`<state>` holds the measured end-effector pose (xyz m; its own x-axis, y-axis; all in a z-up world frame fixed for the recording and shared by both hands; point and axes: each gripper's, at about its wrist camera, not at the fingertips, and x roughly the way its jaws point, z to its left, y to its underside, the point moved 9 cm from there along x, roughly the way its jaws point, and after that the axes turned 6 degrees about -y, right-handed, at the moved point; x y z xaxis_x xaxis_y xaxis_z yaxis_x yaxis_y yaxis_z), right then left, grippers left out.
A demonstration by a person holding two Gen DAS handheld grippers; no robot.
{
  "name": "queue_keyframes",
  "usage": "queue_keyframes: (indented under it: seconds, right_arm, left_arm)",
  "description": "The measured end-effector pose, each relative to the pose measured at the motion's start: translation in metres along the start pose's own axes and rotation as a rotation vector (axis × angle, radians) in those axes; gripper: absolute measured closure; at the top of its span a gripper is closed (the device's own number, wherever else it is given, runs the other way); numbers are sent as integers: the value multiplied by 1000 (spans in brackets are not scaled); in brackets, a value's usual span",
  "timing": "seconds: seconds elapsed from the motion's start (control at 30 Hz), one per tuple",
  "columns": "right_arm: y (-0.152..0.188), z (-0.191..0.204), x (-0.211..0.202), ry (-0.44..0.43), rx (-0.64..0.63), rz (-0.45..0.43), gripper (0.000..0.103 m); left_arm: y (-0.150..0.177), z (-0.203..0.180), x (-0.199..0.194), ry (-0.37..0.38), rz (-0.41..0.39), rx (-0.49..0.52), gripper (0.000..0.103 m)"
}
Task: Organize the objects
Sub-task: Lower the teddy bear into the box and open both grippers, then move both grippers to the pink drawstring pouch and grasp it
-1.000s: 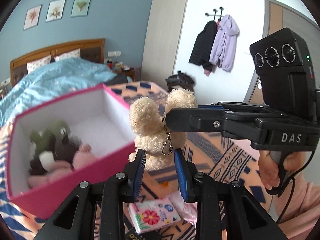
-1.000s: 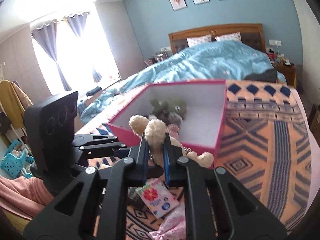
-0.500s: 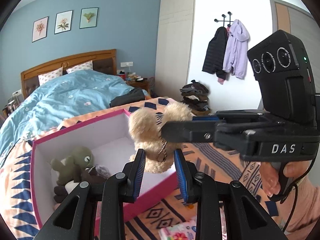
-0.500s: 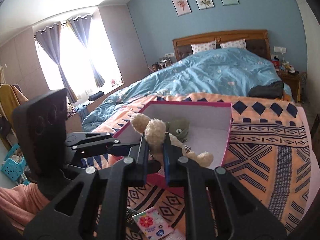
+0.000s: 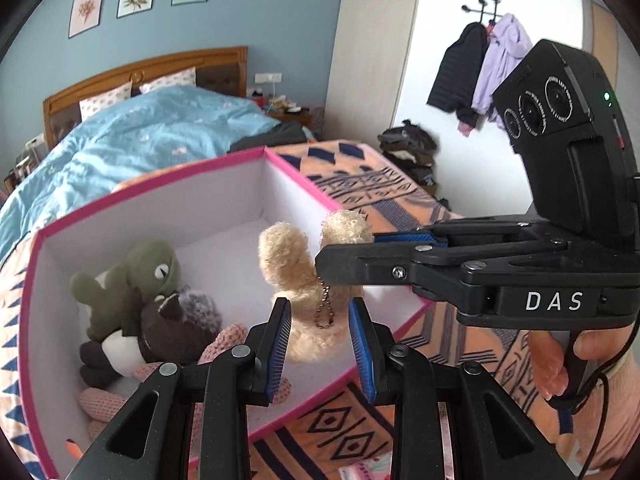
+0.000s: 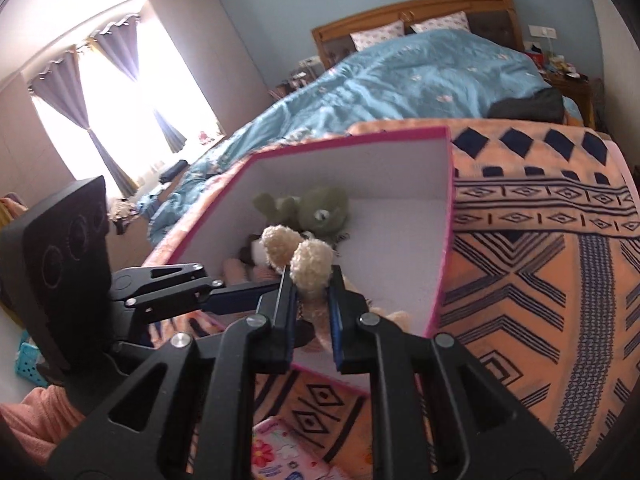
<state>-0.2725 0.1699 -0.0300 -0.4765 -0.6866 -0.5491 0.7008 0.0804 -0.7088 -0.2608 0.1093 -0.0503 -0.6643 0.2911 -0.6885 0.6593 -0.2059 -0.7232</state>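
A cream curly plush toy (image 5: pixel 298 276) with a bead chain hangs inside the open pink box (image 5: pixel 152 190). My right gripper (image 6: pixel 312 300) is shut on the plush toy (image 6: pixel 310 268), clamping it near its head; it shows from the side in the left wrist view (image 5: pixel 340 258). My left gripper (image 5: pixel 318 320) is open and empty, its fingers either side of the toy's lower body without clear contact. A green plush (image 5: pixel 132 280), a dark brown plush (image 5: pixel 172 328) and a pink knitted toy (image 5: pixel 224 340) lie in the box's left part. The pink box also shows in the right wrist view (image 6: pixel 446 240).
The box stands on an orange and navy patterned blanket (image 6: pixel 540 260) on a bed with a blue duvet (image 6: pixel 400 92). A floral tissue pack (image 6: pixel 280 452) lies in front of the box. Coats (image 5: pixel 480 68) hang on the wall.
My right gripper has carried the cream plush over the box's near wall and lowered it inside. Both grippers have moved forward over the box. The left gripper stays open.
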Motion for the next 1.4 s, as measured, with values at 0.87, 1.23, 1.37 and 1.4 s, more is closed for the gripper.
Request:
queue_keyframes:
  seconds: [0.87,1.23,1.37,1.4]
  right_arm:
    - [50,11,-49,40,-16,-68,51]
    - [140,-3,-58,81,56,52,51]
    - [170,-16,-62,109,125,82,51]
    - [176,-18,-62,106,144,87,51]
  left_arm:
    - [15,-2,-59,36,-142,-58,43]
    - [83,-69,-86,172,-95,66,40]
    - [112,-98,-78,228,-32,101,40]
    - [117,-103,-77,244,-20,101,40]
